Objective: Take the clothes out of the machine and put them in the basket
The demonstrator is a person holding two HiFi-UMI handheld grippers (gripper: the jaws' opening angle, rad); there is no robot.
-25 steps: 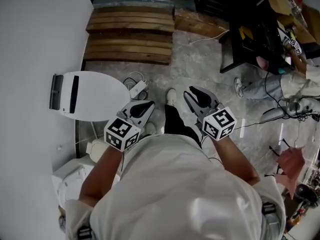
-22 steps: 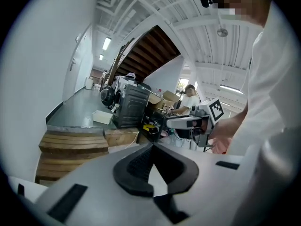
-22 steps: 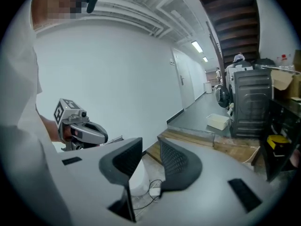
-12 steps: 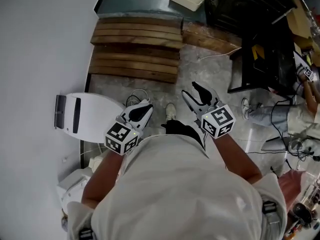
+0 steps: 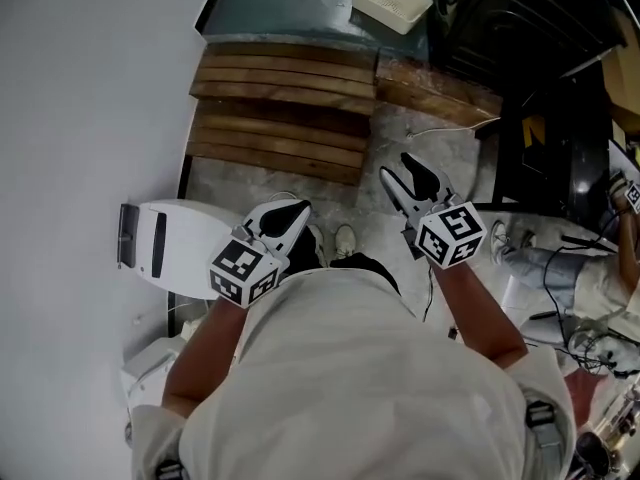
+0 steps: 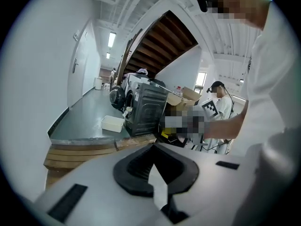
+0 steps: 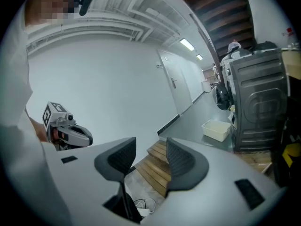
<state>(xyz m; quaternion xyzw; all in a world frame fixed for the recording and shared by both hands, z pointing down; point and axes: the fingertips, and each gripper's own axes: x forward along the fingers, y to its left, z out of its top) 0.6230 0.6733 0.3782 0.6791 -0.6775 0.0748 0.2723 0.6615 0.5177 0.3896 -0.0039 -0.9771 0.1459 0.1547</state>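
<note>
1. Left tongs (image 5: pixel 298 208): held at 9 o'clock from the person's chest, pointing toward 12 o'clock. The jaws are closed tip to tip with nothing between them.
2. Right tongs (image 5: pixel 395 165): held at 2 o'clock from the chest, pointing toward 11 o'clock. The jaws stand apart, having just been opening. They grip nothing; only the wooden steps (image 5: pixel 285 108) show through the gap.
3. Basket (image 5: pixel 392 0): white, rectangular, open side up. It sits on the grey floor (image 5: pixel 290 3) at 12 o'clock in the head view, beyond the top step and well apart from both tongs.
4. Machine (image 7: pixel 258 102): a dark grey cabinet at 3 o'clock from the basket and just beside it, at 1 o'clock in the head view.
5. Second person (image 5: pixel 600 268): at 3 o'clock in the head view, on the stone floor (image 5: pixel 420 128).
</note>
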